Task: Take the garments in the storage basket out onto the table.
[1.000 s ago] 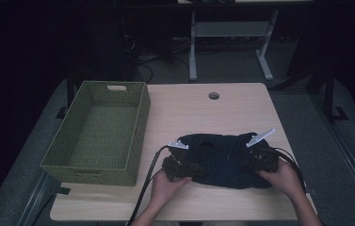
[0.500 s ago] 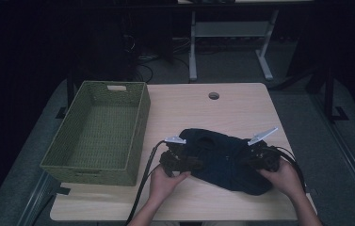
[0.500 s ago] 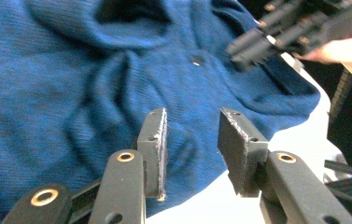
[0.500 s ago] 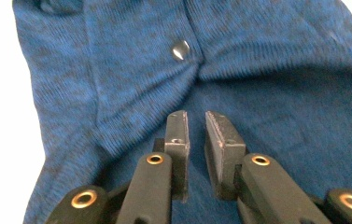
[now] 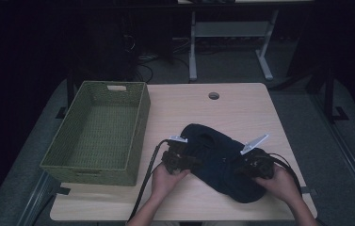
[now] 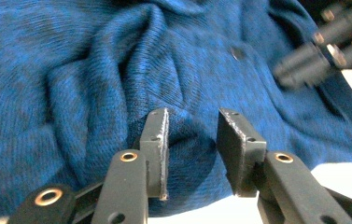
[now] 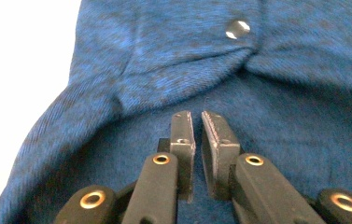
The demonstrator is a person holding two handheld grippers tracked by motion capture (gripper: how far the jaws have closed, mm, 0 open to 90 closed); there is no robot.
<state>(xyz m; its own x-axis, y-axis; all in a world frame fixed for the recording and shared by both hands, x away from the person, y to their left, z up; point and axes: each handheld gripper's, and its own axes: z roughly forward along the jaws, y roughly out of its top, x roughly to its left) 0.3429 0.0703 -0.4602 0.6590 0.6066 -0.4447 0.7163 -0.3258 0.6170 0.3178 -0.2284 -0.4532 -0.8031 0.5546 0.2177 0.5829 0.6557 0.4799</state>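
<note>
The blue knit garment (image 5: 217,162) lies crumpled on the table (image 5: 241,106), directly under and ahead of both your tools. It looks soft, light and limp, so it should sag and stretch. Take a thick fold or hem, not a single layer.

Your left gripper (image 6: 192,135) stands parted with a bulge of knit between the jaws, not squeezed. Your right gripper (image 7: 197,126) has just been closing and is almost together; whether a thin layer is pinched is hard to tell.

The gripper views show ribbing and a button (image 7: 237,28) ahead of the right jaws. The high view shows the basket (image 5: 95,132) beyond your left tool.
</note>
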